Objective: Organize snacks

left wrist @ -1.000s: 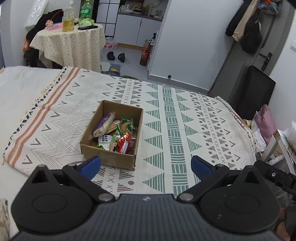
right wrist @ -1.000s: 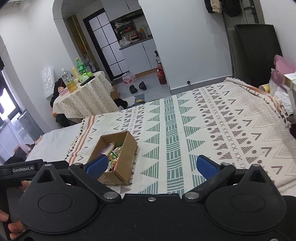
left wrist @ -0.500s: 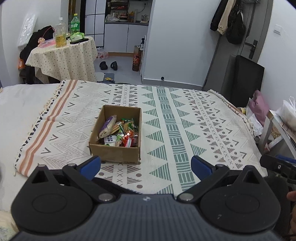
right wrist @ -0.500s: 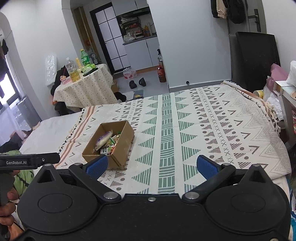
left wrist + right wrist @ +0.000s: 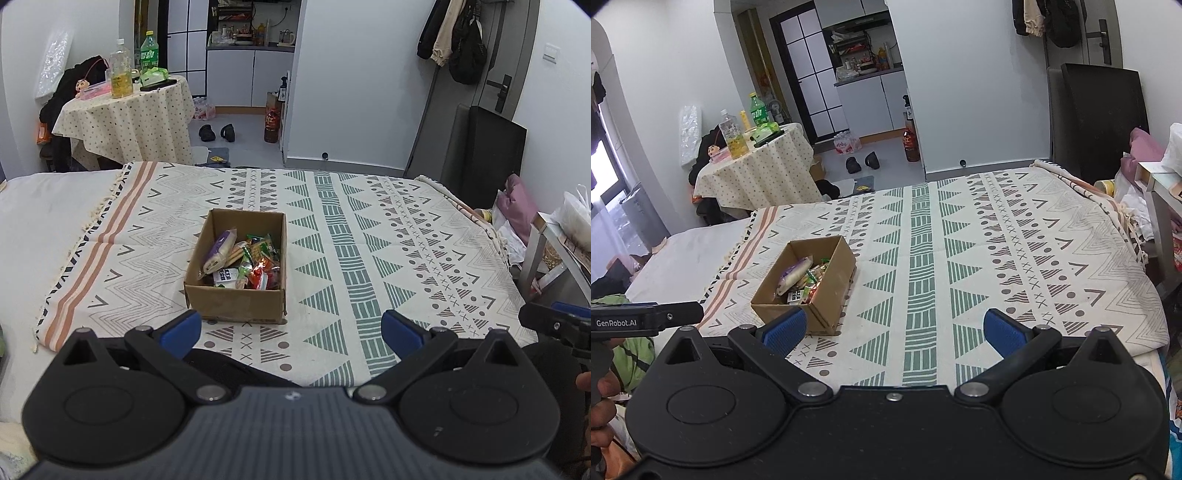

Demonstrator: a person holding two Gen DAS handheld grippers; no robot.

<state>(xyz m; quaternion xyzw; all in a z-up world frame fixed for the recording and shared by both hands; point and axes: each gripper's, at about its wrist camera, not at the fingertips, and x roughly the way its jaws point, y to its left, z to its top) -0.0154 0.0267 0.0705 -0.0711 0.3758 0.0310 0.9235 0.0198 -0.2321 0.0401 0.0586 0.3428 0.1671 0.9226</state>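
Note:
An open cardboard box (image 5: pixel 236 299) sits on the patterned blanket (image 5: pixel 369 236) of a bed. It holds several snack packets (image 5: pixel 255 264), among them a long purple one (image 5: pixel 219 249). The box also shows in the right wrist view (image 5: pixel 831 291), left of centre. My left gripper (image 5: pixel 291 332) is open and empty, held back from the bed's near edge, just right of the box. My right gripper (image 5: pixel 894 332) is open and empty, further right and behind the box.
A round table (image 5: pixel 129 122) with bottles stands beyond the bed at the left. A black chair (image 5: pixel 491 155) and a side table with bags (image 5: pixel 561 236) stand at the right. The white sheet (image 5: pixel 44 221) lies left of the blanket.
Both grippers have pulled back and levelled out, so the box looks further away and more of the room shows. Both stayed open and empty.

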